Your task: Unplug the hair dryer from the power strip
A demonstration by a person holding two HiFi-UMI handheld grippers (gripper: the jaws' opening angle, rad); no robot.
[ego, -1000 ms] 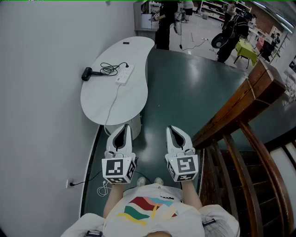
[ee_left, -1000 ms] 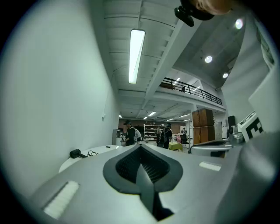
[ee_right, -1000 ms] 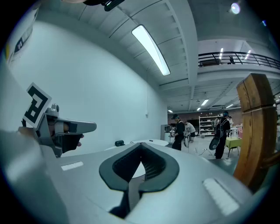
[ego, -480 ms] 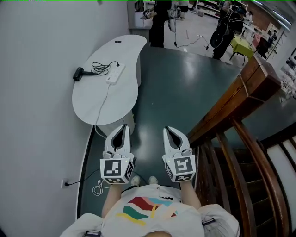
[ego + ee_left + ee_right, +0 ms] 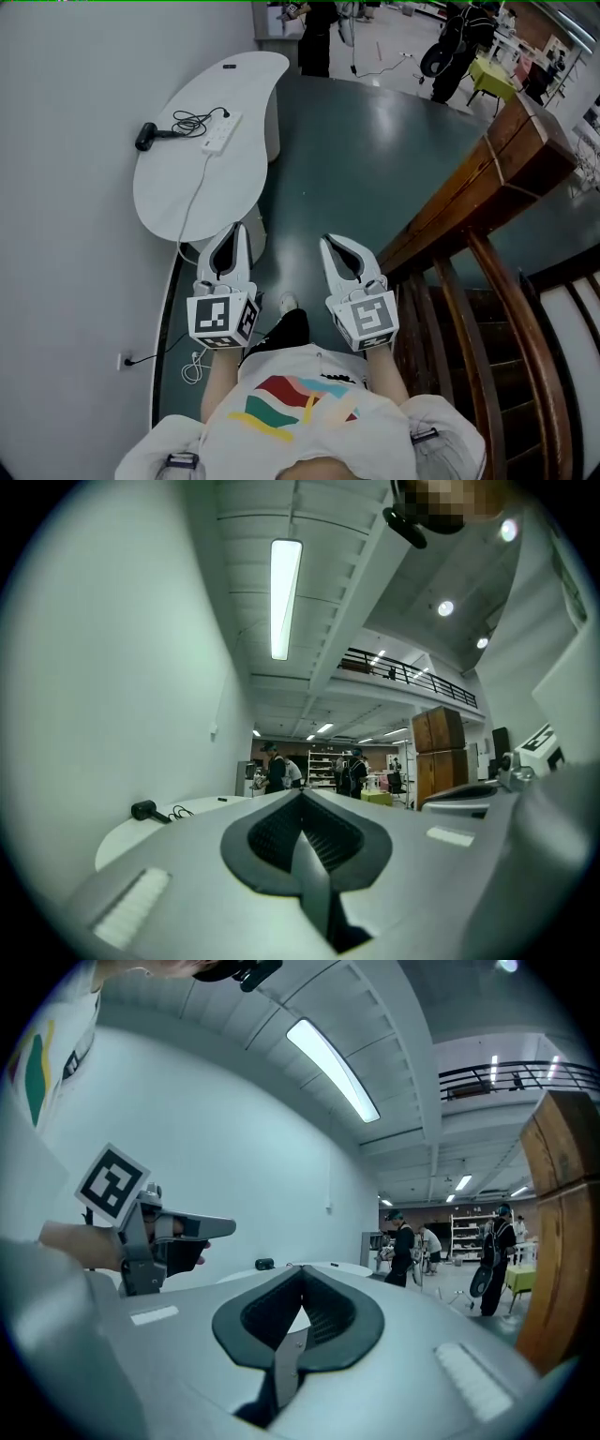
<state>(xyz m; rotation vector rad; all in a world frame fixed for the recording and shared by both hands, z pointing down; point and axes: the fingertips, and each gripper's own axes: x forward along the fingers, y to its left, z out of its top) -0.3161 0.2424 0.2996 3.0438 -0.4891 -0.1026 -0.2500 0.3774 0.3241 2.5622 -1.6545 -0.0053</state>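
- The left gripper (image 5: 234,232) and the right gripper (image 5: 330,246) are both clenched on nothing.
- The hair dryer (image 5: 145,138) and the power strip (image 5: 216,133) lie on the table (image 5: 178,202), well ahead of the jaws and to their left. The plug is probably still in, though it is too small to tell.
- Since a second ago a foot has stepped forward, so the approach is under way and the unplugging has not begun.

The person wears a white T-shirt (image 5: 361,433) with wavy red, teal and yellow bands, dark trousers (image 5: 286,329) and a light shoe (image 5: 288,303). The left hand-held gripper (image 5: 237,232) and right hand-held gripper (image 5: 328,243) are pale grey with dark linings, each bearing a black-and-white marker cube (image 5: 222,319).
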